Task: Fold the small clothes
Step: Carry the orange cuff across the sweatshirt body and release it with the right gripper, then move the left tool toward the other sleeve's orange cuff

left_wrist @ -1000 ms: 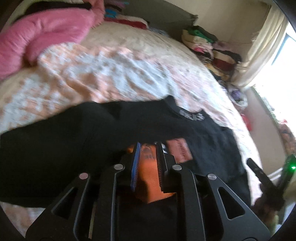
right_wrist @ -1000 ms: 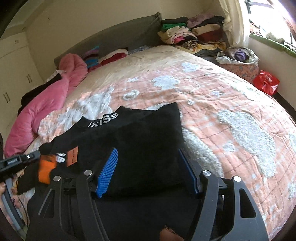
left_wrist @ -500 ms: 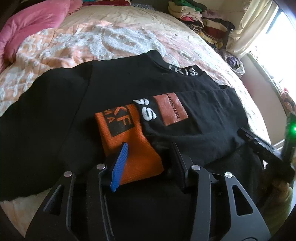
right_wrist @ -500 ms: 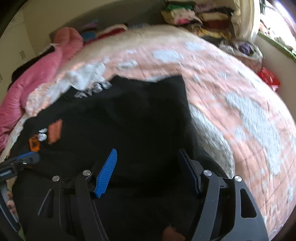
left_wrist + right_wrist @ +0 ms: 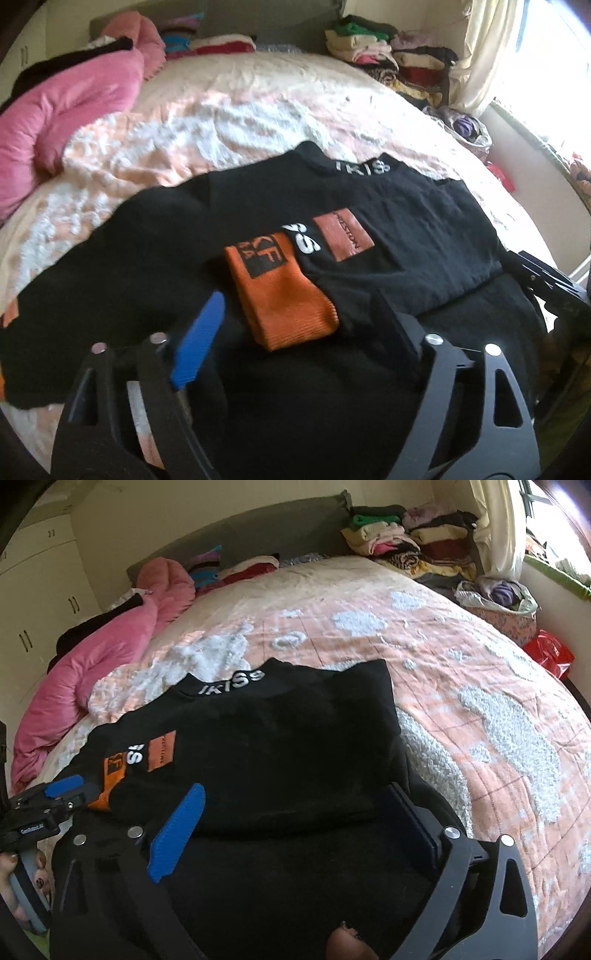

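A home bedroom is showing: a bed point(image 5: 424, 657) with quilt, folded clothes piles point(image 5: 406, 542), wardrobe doors point(image 5: 40, 602).

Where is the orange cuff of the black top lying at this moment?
In the left wrist view the orange cuff lies folded across the middle of the black top, just ahead of the open left gripper, beside a rust-coloured patch.

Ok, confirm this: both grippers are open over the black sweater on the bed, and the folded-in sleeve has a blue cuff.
One thing is wrong: the cuff is orange, not blue, as the left wrist view shows. The blue is only the gripper finger pads. The rest holds: the left gripper and right gripper are both open over the black sweater on the bed.
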{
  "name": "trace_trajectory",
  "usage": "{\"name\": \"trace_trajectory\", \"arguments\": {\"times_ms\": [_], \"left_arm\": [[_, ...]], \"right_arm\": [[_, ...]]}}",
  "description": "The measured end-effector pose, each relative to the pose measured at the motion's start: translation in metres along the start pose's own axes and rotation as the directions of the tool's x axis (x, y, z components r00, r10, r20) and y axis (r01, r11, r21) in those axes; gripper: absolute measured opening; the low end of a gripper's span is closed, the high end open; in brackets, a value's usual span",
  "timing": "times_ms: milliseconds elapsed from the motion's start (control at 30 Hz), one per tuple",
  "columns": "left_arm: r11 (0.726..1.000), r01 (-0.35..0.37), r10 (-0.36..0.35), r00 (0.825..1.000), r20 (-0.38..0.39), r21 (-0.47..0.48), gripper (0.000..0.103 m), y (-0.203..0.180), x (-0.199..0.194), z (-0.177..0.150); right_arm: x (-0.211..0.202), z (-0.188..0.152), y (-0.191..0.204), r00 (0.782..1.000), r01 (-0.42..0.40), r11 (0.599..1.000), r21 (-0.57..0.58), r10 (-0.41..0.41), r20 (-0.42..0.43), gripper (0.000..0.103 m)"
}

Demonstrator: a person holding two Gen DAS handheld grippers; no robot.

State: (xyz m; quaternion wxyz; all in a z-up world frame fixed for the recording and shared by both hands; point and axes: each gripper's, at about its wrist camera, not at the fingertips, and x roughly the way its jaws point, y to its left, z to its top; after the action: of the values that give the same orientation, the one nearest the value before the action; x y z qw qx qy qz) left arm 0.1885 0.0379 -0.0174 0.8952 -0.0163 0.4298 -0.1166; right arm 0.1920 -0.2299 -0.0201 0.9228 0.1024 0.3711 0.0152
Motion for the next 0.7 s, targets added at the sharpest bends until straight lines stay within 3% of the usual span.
{"name": "trace_trajectory", "arguments": {"times_ms": [100,267,700], "left_arm": [[1.0,-0.001,0.002,1.0,0.025,-0.017,0.094,0.005,-0.006,-0.001],[0.998,-0.008,0.012,0.998,0.066,-0.058,0.094,0.014,-0.016,-0.001],[0.993,-0.047,0.053,0.997,0.055,-0.11,0.094,0.034,-0.026,-0.012]], "right_arm": [[-0.003,0.001,0.008,1.0,0.015,1.0,-0.016,-0.015,0.016,0.099],[-0.01,0.001,0.017,0.999,0.007,0.999,-0.032,-0.005,0.05,0.099],[-0.026,0.001,0.05,0.996,-0.019,0.995,-0.1,0.027,0.085,0.099]]}}
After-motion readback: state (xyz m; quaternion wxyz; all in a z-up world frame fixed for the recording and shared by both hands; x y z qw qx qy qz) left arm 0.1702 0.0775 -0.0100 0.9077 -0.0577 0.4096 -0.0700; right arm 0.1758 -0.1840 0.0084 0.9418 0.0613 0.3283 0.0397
